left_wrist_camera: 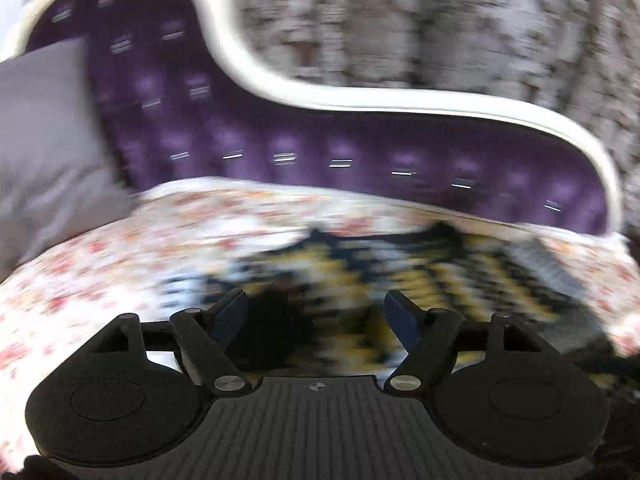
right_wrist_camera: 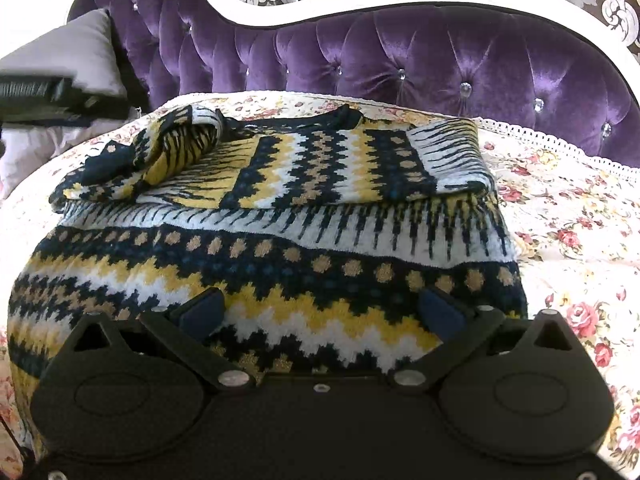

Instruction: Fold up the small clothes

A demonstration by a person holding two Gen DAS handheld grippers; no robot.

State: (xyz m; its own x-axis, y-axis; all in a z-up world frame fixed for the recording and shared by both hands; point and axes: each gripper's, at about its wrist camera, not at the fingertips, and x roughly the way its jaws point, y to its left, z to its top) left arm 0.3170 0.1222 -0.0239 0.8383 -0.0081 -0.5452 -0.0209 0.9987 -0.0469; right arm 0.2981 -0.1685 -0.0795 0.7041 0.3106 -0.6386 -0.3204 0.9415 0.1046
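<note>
Knitted wool: a patterned sweater (right_wrist_camera: 280, 248) in navy, yellow, white and tan zigzags is lying on the bed, partly folded, with its upper part doubled back over the lower body.
Sleeve on the left: a sleeve (right_wrist_camera: 168, 148) is lying bunched and crumpled across the folded upper layer, its dark cuff pointing toward the bed's left side.
Sleeve on the right: the other sleeve (right_wrist_camera: 448, 152) is lying flat and folded inward over the top layer.
Bed cover: a floral bedspread (right_wrist_camera: 568, 216) with red and yellow roses is spreading under the sweater, a white lace edge running along its far side.
Backdrop: a purple tufted headboard (right_wrist_camera: 400, 60) with a white curved frame is standing behind the bed, and a grey pillow (right_wrist_camera: 72, 52) is leaning at its left end.
Right claw (right_wrist_camera: 322, 312): it is hovering over the near part of the sweater with its jaws standing wide, nothing gripped between them.
Left claw (left_wrist_camera: 316, 316): its jaws are standing wide with nothing between them, above the sweater (left_wrist_camera: 400, 276); the left wrist view is heavily blurred.
Left claw seen from the right: a dark blurred body (right_wrist_camera: 44, 100) is showing at the left edge, in front of the pillow.
</note>
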